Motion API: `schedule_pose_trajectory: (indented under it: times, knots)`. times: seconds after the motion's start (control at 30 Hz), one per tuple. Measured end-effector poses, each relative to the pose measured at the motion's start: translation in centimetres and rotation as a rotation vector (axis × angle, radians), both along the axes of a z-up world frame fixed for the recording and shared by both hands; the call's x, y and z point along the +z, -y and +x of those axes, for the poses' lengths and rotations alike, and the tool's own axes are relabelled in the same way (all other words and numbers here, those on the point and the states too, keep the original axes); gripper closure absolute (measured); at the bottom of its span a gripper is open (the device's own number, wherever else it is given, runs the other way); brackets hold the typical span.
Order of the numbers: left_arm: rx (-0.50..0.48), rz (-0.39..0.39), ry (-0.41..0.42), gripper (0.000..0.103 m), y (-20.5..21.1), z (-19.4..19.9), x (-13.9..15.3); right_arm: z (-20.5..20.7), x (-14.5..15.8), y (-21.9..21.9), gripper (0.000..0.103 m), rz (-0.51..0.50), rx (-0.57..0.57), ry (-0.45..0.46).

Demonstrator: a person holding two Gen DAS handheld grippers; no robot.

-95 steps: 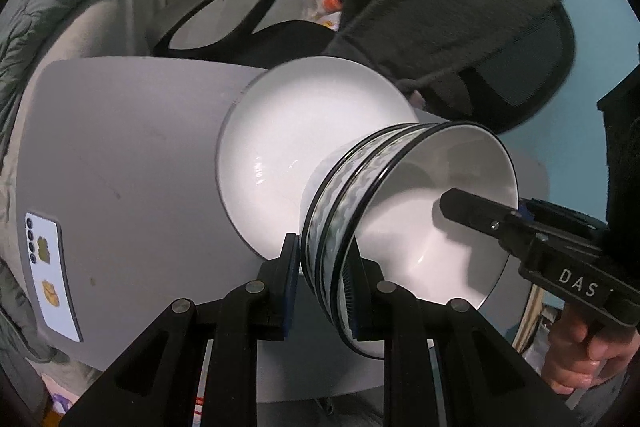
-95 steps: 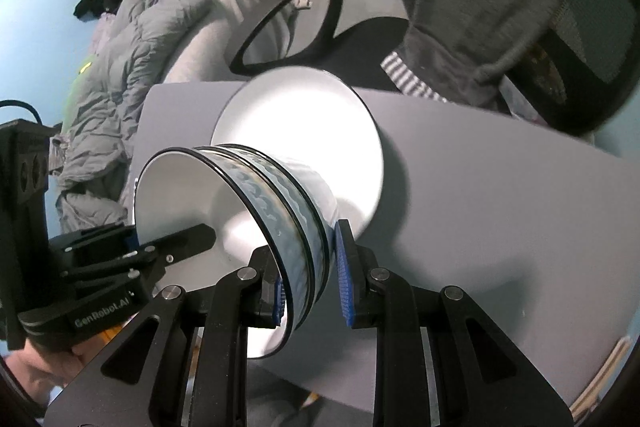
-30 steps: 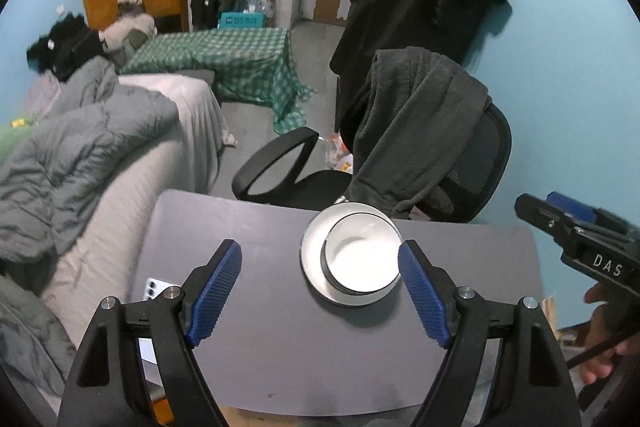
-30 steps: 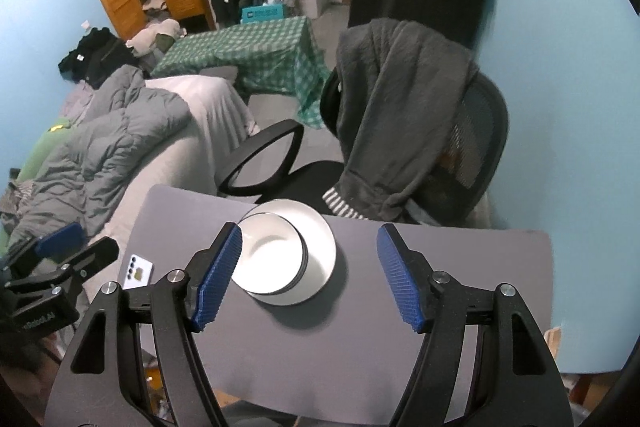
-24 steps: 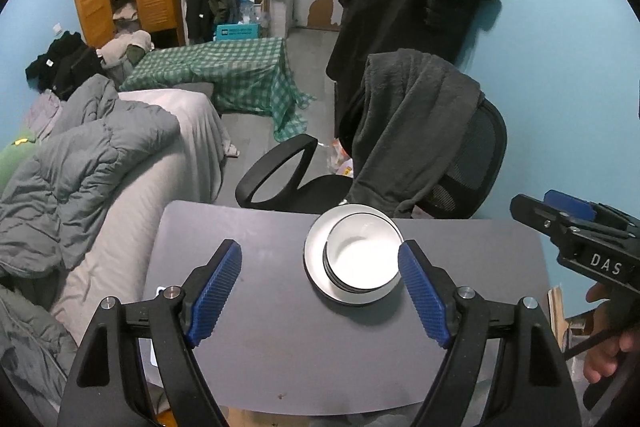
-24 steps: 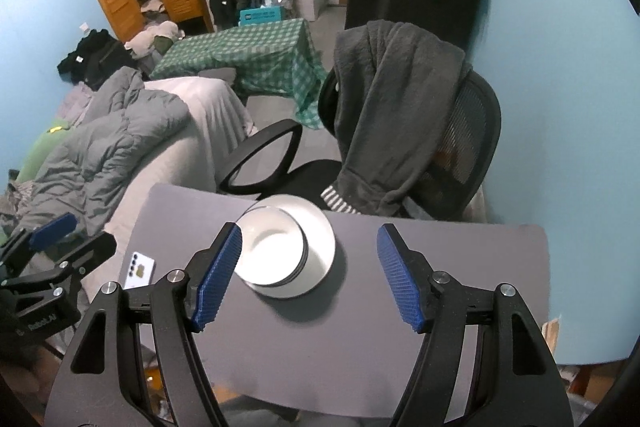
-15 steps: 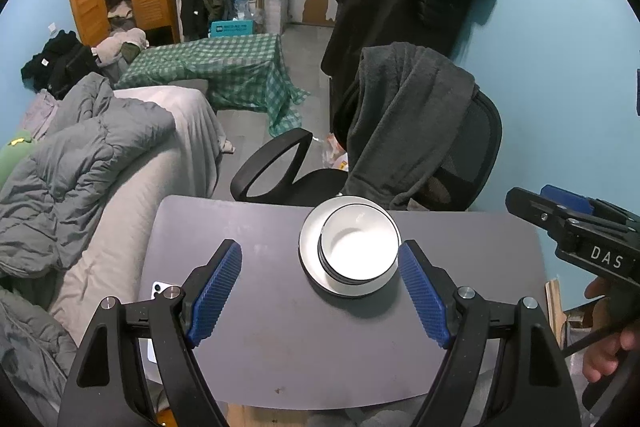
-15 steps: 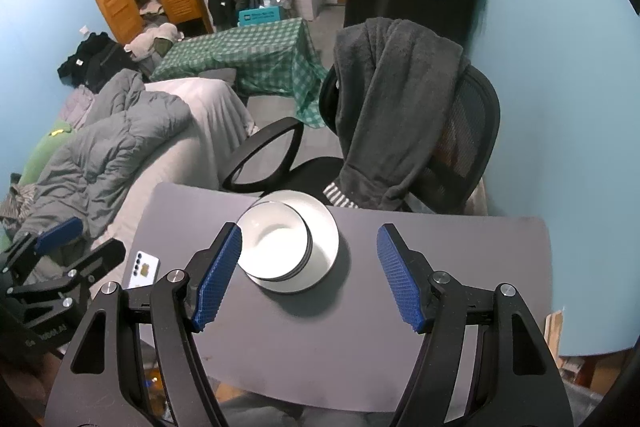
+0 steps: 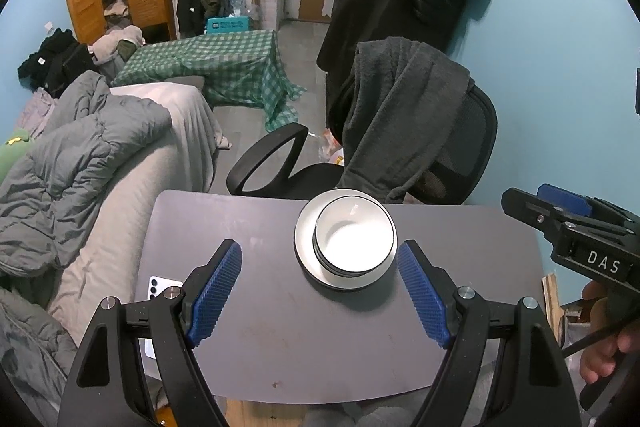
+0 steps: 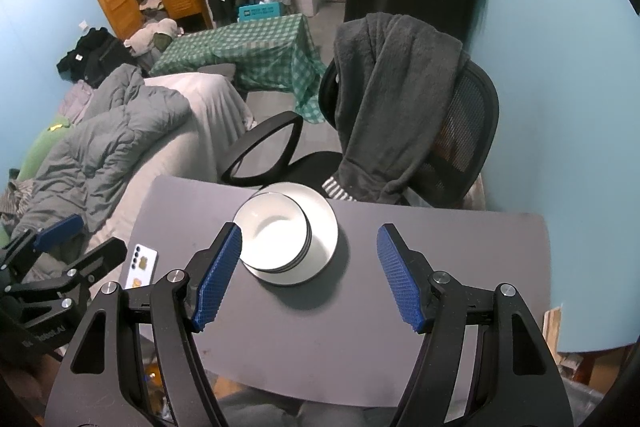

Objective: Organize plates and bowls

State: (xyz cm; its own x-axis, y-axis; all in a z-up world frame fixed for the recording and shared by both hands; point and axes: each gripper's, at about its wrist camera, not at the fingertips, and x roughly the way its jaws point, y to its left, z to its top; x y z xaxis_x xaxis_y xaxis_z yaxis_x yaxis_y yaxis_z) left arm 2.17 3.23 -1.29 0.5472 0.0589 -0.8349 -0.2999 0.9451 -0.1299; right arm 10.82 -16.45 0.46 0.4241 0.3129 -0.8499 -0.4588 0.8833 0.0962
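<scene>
White nested bowls [image 9: 354,241] sit on a white plate [image 9: 308,259] near the grey tabletop's [image 9: 280,339] far edge. Both the left hand-held gripper [image 9: 320,291] and right hand-held gripper [image 10: 308,275] hover above, jaws spread wide, empty.

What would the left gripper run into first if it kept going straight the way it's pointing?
Most likely the stacked bowls on the plate, which sit between the left gripper's open jaws; depth is hard to judge.

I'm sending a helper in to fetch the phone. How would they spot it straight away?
Find the grey table in front of the office chair. The phone lies flat near the edge beside the bed, apart from the white plate: small, white, rectangular.
</scene>
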Motion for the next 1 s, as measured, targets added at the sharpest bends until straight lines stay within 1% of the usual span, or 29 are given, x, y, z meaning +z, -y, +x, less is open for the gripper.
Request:
schedule_pose_trajectory:
  times: [0.67, 1.0]
  knots:
    - [-0.034, -0.006, -0.004, 0.021, 0.7, 0.2, 0.4, 0.1, 0.4, 0.8, 0.034, 0.003, -0.019, -0.003]
    - [-0.014, 0.004, -0.007, 0.021, 1.0, 0.7, 0.6, 0.4, 0.7, 1.2, 0.034, 0.009, -0.015, -0.006]
